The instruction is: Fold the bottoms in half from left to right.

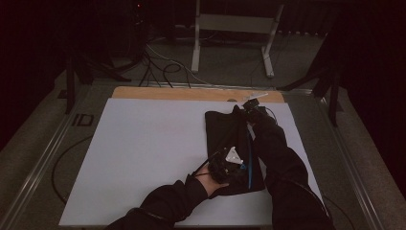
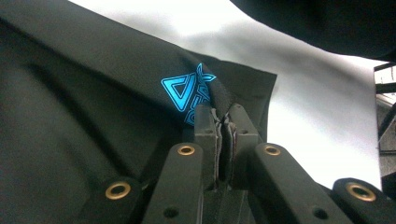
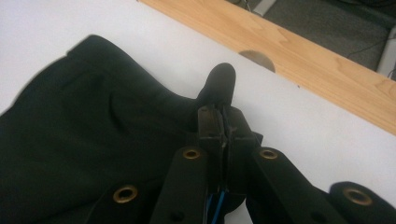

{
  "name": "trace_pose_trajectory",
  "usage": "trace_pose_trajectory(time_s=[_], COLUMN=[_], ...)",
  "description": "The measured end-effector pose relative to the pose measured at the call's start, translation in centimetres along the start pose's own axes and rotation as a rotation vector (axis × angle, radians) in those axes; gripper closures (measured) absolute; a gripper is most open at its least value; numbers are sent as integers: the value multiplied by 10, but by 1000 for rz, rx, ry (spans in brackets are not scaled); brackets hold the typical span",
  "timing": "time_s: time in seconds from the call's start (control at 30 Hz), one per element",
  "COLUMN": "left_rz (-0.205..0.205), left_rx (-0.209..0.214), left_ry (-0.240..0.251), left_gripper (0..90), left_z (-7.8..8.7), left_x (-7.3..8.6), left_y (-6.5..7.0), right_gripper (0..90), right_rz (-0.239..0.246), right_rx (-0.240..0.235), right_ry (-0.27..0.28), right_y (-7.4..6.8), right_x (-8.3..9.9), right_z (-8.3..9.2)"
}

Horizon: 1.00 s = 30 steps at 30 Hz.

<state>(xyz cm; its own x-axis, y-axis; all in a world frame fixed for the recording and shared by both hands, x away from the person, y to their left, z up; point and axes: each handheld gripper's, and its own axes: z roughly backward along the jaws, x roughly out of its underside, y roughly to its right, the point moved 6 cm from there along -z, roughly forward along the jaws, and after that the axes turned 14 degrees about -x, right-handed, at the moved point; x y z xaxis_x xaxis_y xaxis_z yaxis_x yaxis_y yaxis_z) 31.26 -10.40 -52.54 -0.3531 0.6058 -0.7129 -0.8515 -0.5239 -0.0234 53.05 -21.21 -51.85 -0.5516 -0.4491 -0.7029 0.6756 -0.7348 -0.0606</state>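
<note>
White sheeting covers the bench [image 1: 143,158], and on its right half lies a black garment [image 1: 225,139] with a blue logo [image 2: 187,91]. Left claw [image 1: 229,163] is clamped on the near edge beside that logo; right claw [image 1: 252,109] pinches the far edge. Gripping opposite ends likely keeps the cloth taut for folding or laying flat.

Black garment [image 1: 229,143] lying folded lengthwise on the white table cover, toward its right side, running from near edge to far. Blue stripe showing along its right edge; a bright blue triangular logo [image 2: 187,91] sitting near one corner. Fabric bunching into a raised fold at both pinched ends
</note>
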Motion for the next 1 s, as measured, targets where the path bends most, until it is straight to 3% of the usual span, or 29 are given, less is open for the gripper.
trace_pose_trajectory(time_s=[0.27,0.33,0.4,0.43,0.47,0.67,0.8,0.87,0.9,0.93,1.0], left_rz=[22,27,36,36,42,76,99,99,71,65,66], left_rx=[36,55,58,58,46,43,40,40,11,-16,-22], left_ry=[-22,-19,-2,-2,17,55,102,102,138,144,149], left_gripper=[845,816,683,599,552,406,260,227,129,100,0], left_z=[-7,-4,1,1,7,24,42,42,54,57,61], left_x=[4,3,1,1,-1,-4,-2,-2,0,1,1], left_y=[-2,-2,-2,-2,-3,-13,-23,-23,-31,-34,-37], right_gripper=[860,796,683,683,580,426,242,242,141,136,112], right_rz=[-18,-21,-15,-15,-15,-37,-58,-59,-49,-53,-43], right_rx=[17,20,36,36,42,24,-39,-65,-105,-111,-117], right_ry=[-14,-18,-24,-24,-12,6,21,28,33,46,39], right_y=[3,3,3,3,3,1,-10,-13,-20,-22,-28], right_x=[8,8,9,9,7,3,1,2,3,4,7], right_z=[-5,-5,-4,-4,-1,9,19,21,26,28,33])
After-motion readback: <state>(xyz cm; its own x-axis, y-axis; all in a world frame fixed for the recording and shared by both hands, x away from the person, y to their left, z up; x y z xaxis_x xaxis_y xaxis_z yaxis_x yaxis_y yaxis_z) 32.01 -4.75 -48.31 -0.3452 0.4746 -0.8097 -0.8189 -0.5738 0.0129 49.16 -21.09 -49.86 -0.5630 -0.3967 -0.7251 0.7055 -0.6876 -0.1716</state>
